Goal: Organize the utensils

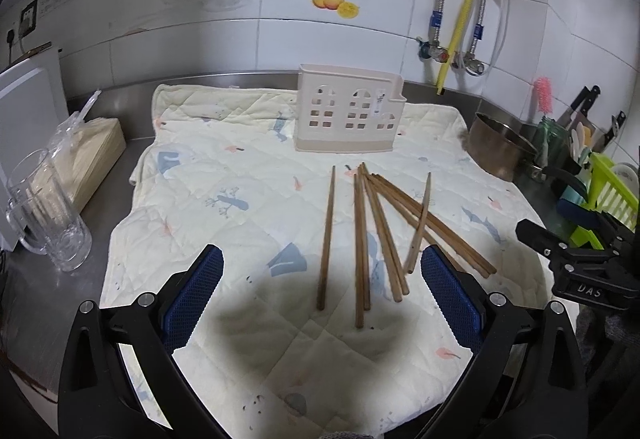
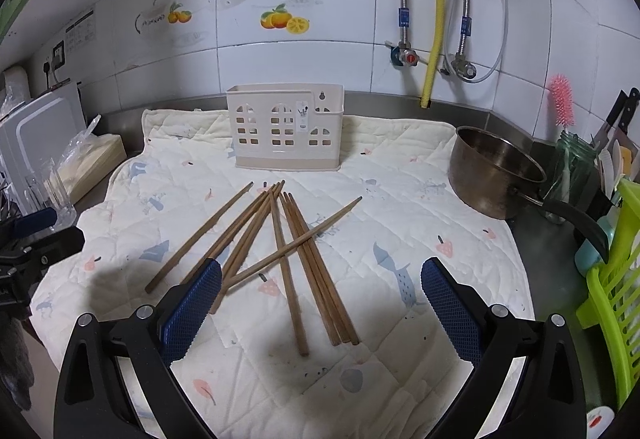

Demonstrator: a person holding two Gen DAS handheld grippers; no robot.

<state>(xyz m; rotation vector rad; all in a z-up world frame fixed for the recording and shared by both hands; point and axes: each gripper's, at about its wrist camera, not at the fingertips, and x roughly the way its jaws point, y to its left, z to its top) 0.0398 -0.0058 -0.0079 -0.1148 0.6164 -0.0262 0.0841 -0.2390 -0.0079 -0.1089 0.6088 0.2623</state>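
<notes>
Both grippers hover with jaws spread wide and empty. Between the right gripper (image 2: 321, 281) jaws lies a loose fan of wooden chopsticks (image 2: 298, 251) on a quilted cloth (image 2: 440, 223); several cross, one slanting over the rest. The left gripper (image 1: 322, 267) frames the same pile, with one stick lying apart toward its left jaw. Beyond the pile, straight ahead of both, stands an empty cream utensil holder (image 2: 285, 127). A metal pot (image 2: 494, 179) sits beyond the right jaw. Likely risks: closing on crossed sticks could lift two or flick one away; a tilted stick could catch the light holder's rim and tip it.
</notes>
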